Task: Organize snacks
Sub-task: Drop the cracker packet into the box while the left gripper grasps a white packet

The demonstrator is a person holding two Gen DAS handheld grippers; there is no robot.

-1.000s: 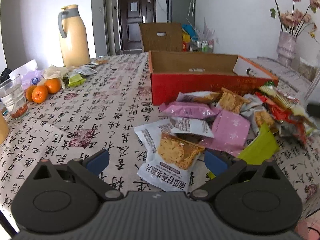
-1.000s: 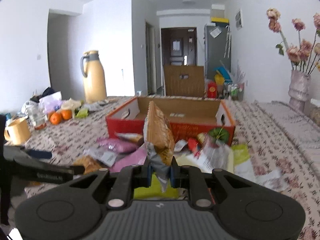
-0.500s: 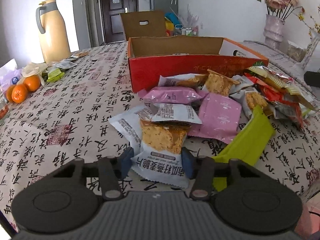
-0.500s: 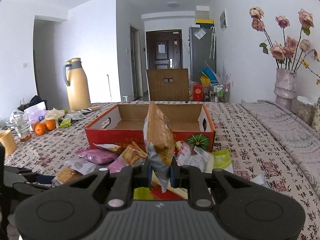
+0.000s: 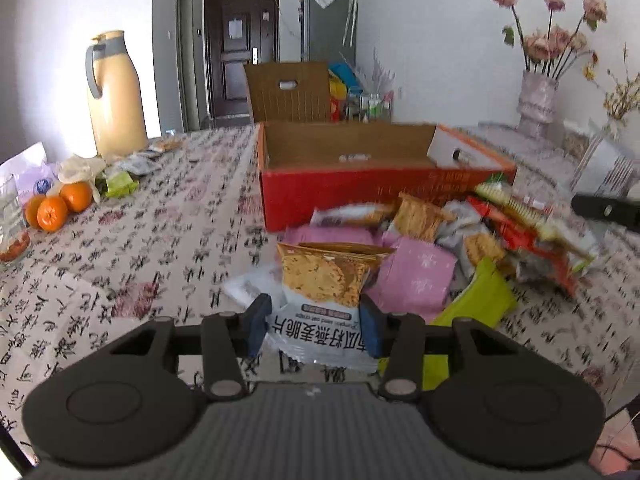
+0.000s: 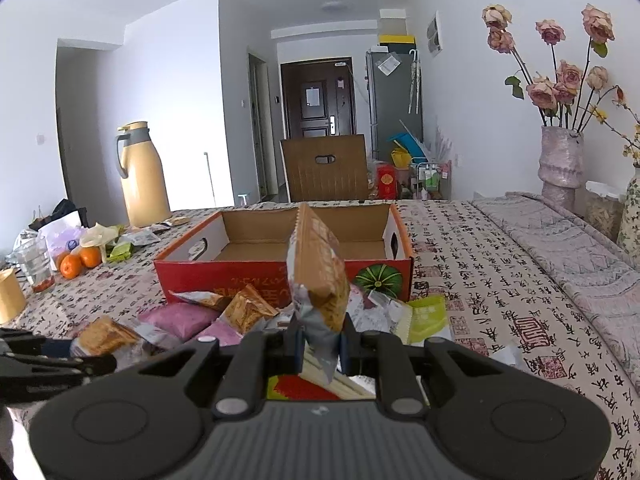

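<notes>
The left hand-held gripper [image 5: 316, 326], wide open a second ago over the heap, now has its blue pads closing in on the white end of a cracker packet [image 5: 324, 292], and the packet's orange top tilts up off the pile, its lower edge seemingly just clear of the table [image 5: 120, 248]. The right hand-held gripper [image 6: 320, 342] is clamped almost fully together on a second cracker packet [image 6: 318, 276], which it holds upright and edge-on in front of the red cardboard box [image 6: 260, 276]. That box stands open and looks empty, toward the far edge of the table, with the rest of the snack pile [image 5: 432, 248] lying loose against its near wall. Oranges [image 5: 56, 206] and a yellow flask [image 5: 114, 96] sit well apart toward the table's left edge. With a packet in each gripper and none yet boxed, the sorting appears to be at its start: both packets look set to go into the box.
</notes>
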